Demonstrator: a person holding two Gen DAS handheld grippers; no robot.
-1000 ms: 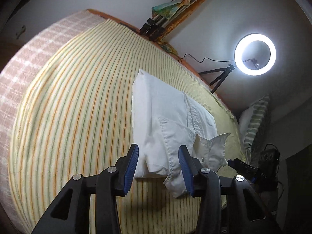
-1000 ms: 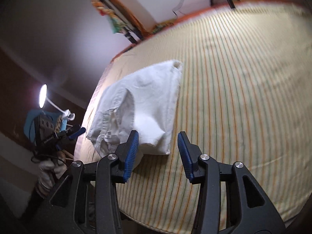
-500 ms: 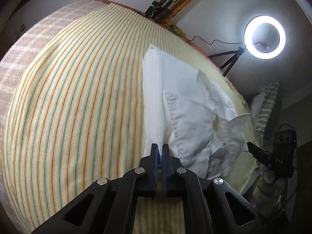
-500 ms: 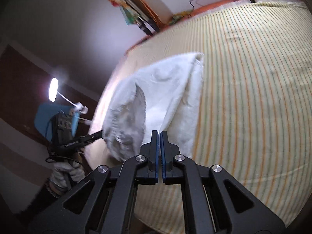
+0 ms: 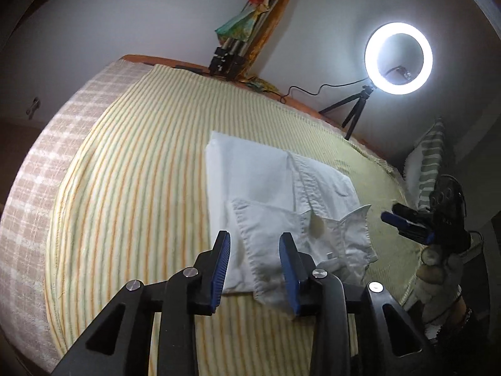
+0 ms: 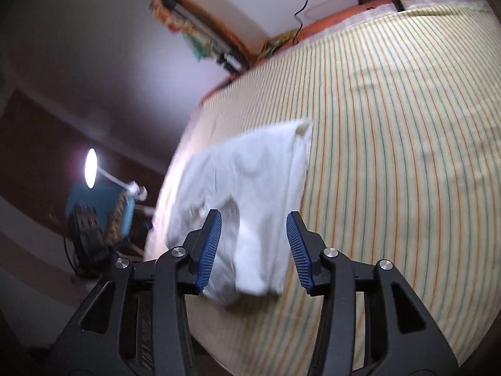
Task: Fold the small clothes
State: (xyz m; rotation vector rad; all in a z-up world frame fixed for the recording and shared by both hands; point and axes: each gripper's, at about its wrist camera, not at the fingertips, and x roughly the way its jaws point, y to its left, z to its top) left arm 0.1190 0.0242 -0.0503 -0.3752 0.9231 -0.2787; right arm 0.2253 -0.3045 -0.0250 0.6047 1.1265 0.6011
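Left wrist view shows the small white cotton collared shirt (image 5: 281,200) lying on the yellow striped bedspread (image 5: 141,188), roughly mid-bed toward its right side. Its sides look already turned in, leaving a narrow rectangle with a sleeve cuff laid across the near part and the collar flaring out at the near right. Judging from that, the lengthwise folds are done; what seems left is bringing one end over the other and tidying the loose collar and cuff.

The shirt's long axis runs away from the camera, collar end nearest the left claw (image 5: 255,263), plain folded end pointing toward the far edge of the bed. In the blurred right wrist view the same shirt (image 6: 260,194) stretches from near the right claw (image 6: 253,247) up toward the far side, its near end bulging unevenly close to the bed's edge.

Both claws are spread wide, blue pads apart, gripping nothing, each poised just above the shirt's near end.
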